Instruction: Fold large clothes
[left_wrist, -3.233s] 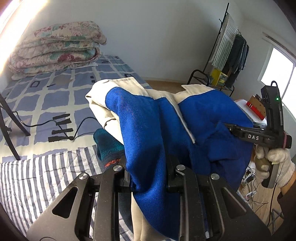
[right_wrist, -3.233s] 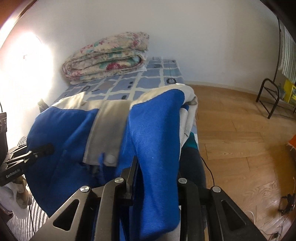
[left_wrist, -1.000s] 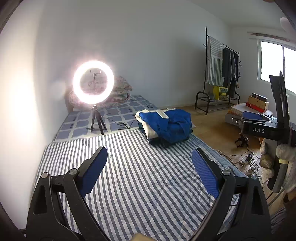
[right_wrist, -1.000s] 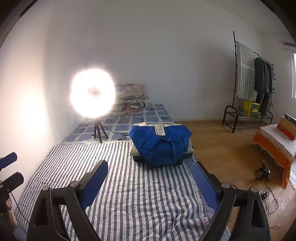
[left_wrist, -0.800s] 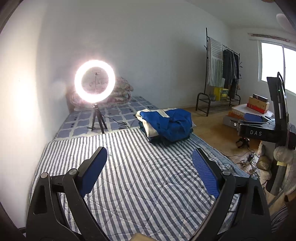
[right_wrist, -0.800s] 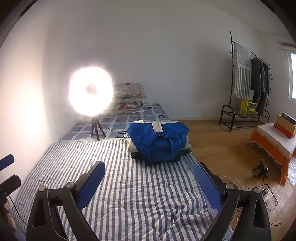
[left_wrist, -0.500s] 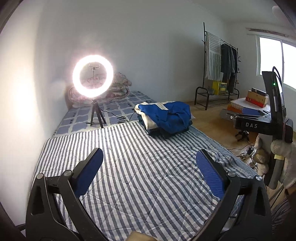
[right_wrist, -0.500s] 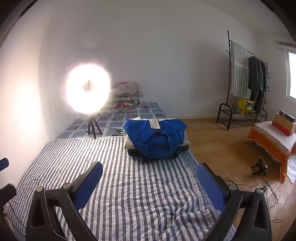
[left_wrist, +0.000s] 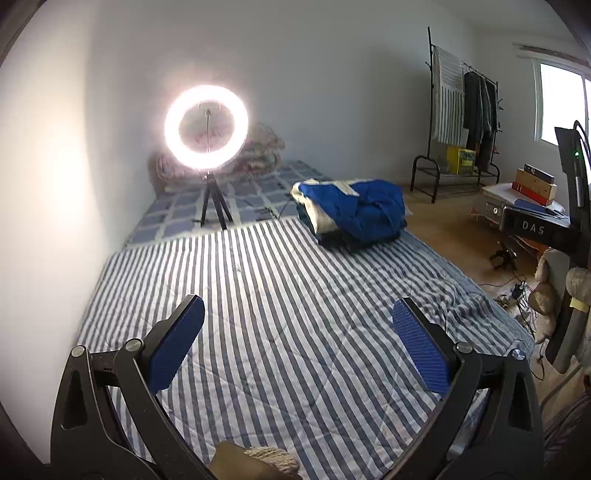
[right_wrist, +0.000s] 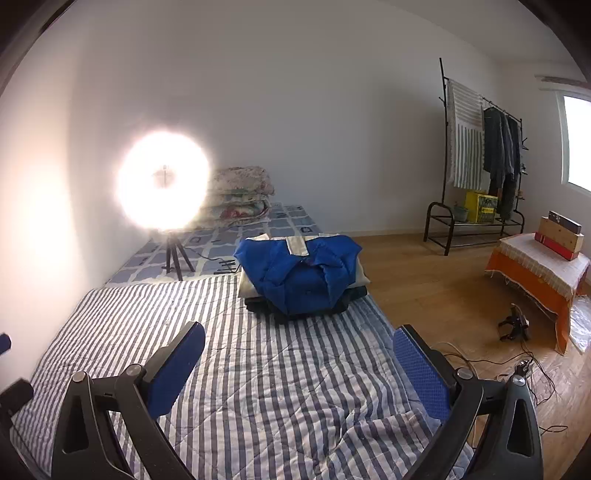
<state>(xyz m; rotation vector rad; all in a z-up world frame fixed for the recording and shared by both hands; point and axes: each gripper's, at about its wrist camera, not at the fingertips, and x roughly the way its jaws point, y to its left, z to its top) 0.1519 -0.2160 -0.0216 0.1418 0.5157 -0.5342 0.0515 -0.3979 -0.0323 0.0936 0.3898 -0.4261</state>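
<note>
Above the near end of the striped quilt (left_wrist: 280, 332), the left gripper (left_wrist: 295, 343) and right gripper (right_wrist: 299, 365) hang with jaws spread wide, empty. At the quilt's far right corner the folded blue jacket (right_wrist: 299, 275) tops a clothes pile. Only the right view shows the orange-draped table (right_wrist: 535, 273).

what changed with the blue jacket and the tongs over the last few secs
Both tongs let go of the blue jacket: about three seconds ago each was clamped on its fabric, held up close. Now the left tongs and right tongs are open and empty, pulled well back over the striped quilt. The jacket lies folded on the stack of clothes at the quilt's far edge. In the last second, the ring light and jacket stayed put.
</note>
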